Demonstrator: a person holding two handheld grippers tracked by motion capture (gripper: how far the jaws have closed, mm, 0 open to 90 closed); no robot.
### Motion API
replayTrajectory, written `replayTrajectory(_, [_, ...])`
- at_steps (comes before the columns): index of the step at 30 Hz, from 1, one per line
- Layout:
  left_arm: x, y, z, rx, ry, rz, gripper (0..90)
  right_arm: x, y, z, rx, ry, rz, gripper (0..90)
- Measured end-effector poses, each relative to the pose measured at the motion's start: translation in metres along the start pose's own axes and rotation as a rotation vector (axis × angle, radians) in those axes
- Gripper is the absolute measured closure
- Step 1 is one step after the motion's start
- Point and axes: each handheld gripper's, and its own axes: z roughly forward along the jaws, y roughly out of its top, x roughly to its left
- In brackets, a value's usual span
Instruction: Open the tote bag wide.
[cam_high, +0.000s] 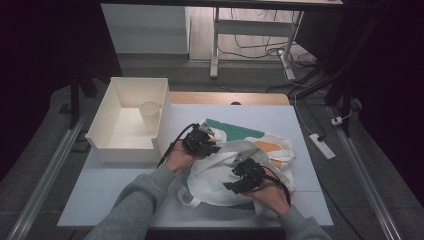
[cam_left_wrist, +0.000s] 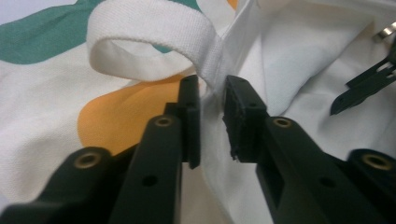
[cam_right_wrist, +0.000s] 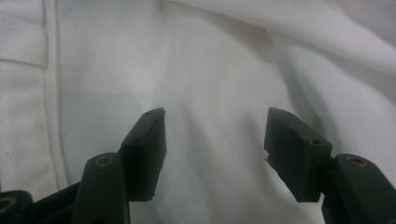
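Note:
A white tote bag (cam_high: 220, 172) printed with green and orange shapes lies crumpled on the light table (cam_high: 110, 195). My left gripper (cam_high: 214, 148) sits at the bag's upper left edge. In the left gripper view, my left gripper (cam_left_wrist: 210, 93) has its jaws shut on the bag's (cam_left_wrist: 303, 60) rim, just below the looped white strap (cam_left_wrist: 154, 23). My right gripper (cam_high: 235, 179) rests on the bag's middle. In the right gripper view, my right gripper (cam_right_wrist: 212, 135) stands open over plain white cloth (cam_right_wrist: 210, 70), with nothing between its jaws.
A white bin (cam_high: 112, 145) stands at the table's left with a paper cup (cam_high: 150, 114) inside it. A wooden board (cam_high: 225, 98) lines the far edge. On the floor to the right lies a power strip (cam_high: 321, 146) with cables.

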Motion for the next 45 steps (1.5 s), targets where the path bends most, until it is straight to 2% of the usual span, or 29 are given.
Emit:
replayTrajectory(3, [0.000, 0.000, -0.001, -0.011, 0.003, 0.000, 82.9, 0.000, 0.000, 0.007, 0.025, -0.003, 0.000, 39.2])
replayTrajectory(5, [-0.001, 0.000, 0.000, -0.011, 0.004, 0.002, 84.0, 0.002, 0.001, 0.011, 0.041, -0.008, -0.010, 39.1])
replayTrajectory(8, [-0.001, -0.001, 0.000, -0.009, 0.008, 0.003, 84.7, 0.004, 0.002, 0.016, 0.057, -0.034, -0.027, 39.7])
replayTrajectory(11, [-0.001, -0.001, 0.000, -0.013, 0.014, 0.004, 85.1, 0.006, 0.001, 0.018, 0.084, -0.073, -0.047, 45.0])
replayTrajectory(13, [-0.001, -0.001, 0.000, -0.016, 0.020, 0.006, 85.1, 0.006, 0.001, 0.021, 0.095, -0.082, -0.038, 51.3])
replayTrajectory(18, [-0.002, -0.001, 0.000, -0.026, 0.032, 0.003, 85.3, 0.008, 0.000, 0.028, 0.124, -0.115, -0.071, 74.0])
replayTrajectory(21, [-0.002, -0.001, 0.000, -0.030, 0.050, 0.014, 85.3, 0.012, -0.001, 0.025, 0.100, -0.135, -0.106, 87.0])
replayTrajectory(22, [-0.002, 0.000, 0.000, -0.034, 0.056, 0.013, 85.4, 0.012, -0.002, 0.023, 0.089, -0.133, -0.116, 87.7])
replayTrajectory(25, [-0.002, 0.000, -0.002, -0.051, 0.082, 0.009, 85.6, 0.013, -0.004, 0.013, 0.044, -0.103, -0.129, 88.1])
replayTrajectory(28, [-0.001, 0.000, -0.004, -0.065, 0.090, 0.005, 85.8, 0.016, -0.008, 0.000, 0.007, -0.025, -0.128, 88.2])
replayTrajectory(34, [-0.005, 0.002, -0.007, -0.109, 0.120, 0.010, 85.9, 0.034, -0.013, -0.016, -0.030, 0.078, -0.165, 88.2])
replayTrajectory(40, [-0.006, 0.002, -0.011, -0.136, 0.146, 0.000, 85.9, 0.052, -0.017, -0.017, -0.041, 0.189, -0.166, 88.3])
replayTrajectory(45, [-0.005, 0.002, -0.011, -0.134, 0.148, -0.002, 85.9, 0.056, -0.023, -0.013, -0.016, 0.224, -0.166, 88.2])
